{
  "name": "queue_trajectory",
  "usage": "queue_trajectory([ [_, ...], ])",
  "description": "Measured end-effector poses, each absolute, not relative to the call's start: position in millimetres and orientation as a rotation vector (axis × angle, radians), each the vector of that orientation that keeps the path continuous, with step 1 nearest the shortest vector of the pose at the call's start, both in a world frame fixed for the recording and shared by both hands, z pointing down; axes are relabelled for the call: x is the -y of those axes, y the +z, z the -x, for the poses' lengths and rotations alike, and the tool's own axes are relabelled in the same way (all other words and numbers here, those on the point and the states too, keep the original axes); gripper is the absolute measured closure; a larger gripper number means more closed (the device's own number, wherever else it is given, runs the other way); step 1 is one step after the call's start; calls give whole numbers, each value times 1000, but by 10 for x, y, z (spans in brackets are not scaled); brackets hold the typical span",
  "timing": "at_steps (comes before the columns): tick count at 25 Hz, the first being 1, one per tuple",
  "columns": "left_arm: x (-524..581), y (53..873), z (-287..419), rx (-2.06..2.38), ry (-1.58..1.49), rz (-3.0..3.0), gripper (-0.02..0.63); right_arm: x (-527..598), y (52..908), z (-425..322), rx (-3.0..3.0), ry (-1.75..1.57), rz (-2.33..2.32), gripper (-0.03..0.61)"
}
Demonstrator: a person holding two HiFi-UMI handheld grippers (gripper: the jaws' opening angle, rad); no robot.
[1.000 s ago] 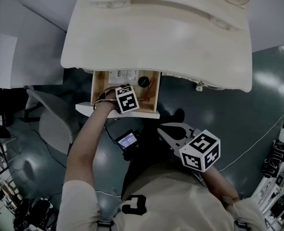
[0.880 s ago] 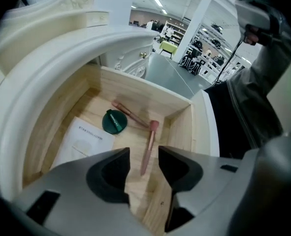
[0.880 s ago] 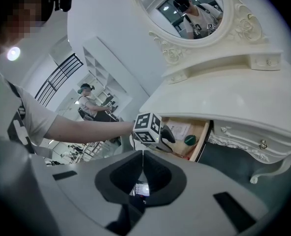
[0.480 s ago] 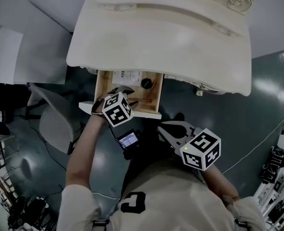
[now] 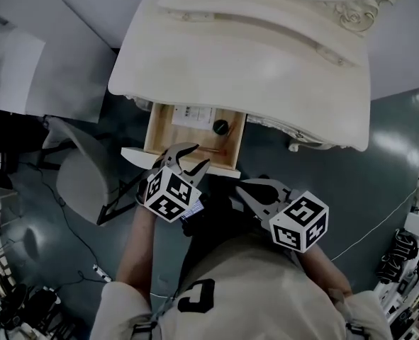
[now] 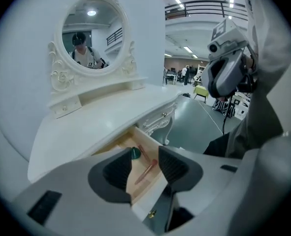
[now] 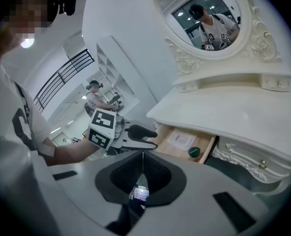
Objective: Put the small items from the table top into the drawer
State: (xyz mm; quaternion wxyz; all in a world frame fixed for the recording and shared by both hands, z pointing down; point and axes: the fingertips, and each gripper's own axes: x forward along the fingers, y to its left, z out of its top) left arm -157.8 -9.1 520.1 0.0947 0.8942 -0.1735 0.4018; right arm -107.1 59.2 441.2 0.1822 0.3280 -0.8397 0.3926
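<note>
Left tool (image 5: 196, 157) lifted clear, just-opened, empty

Drawer (image 5: 195, 129): rear part hidden under the worktop (image 5: 266, 69) edge. Paper sheet (image 5: 190, 112) inside: print too small to read. Slender red item (image 6: 146, 171) and round dark-green item (image 6: 135, 154): kind cannot be told. Left tongs (image 6: 145, 156) cover the drawer's near corner. Mirror (image 7: 204, 14): top cut off by the picture's edge.

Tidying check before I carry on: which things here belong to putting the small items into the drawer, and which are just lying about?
Job:
open drawer
dark green round item, inside it
red stick, inside it
paper card, inside it
table top

Lying about:
grey chair
oval mirror
</note>
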Motion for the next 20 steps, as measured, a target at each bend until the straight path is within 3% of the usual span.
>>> queue_trajectory([
  [9,-34,4828,1501,566,1131,-2701,535,-571,4234,1074,2425,1069,-950,551],
  [20,-145,4402,1293,678,1117,-2778,551,-639,3991,879,2524,983,-966,551],
])
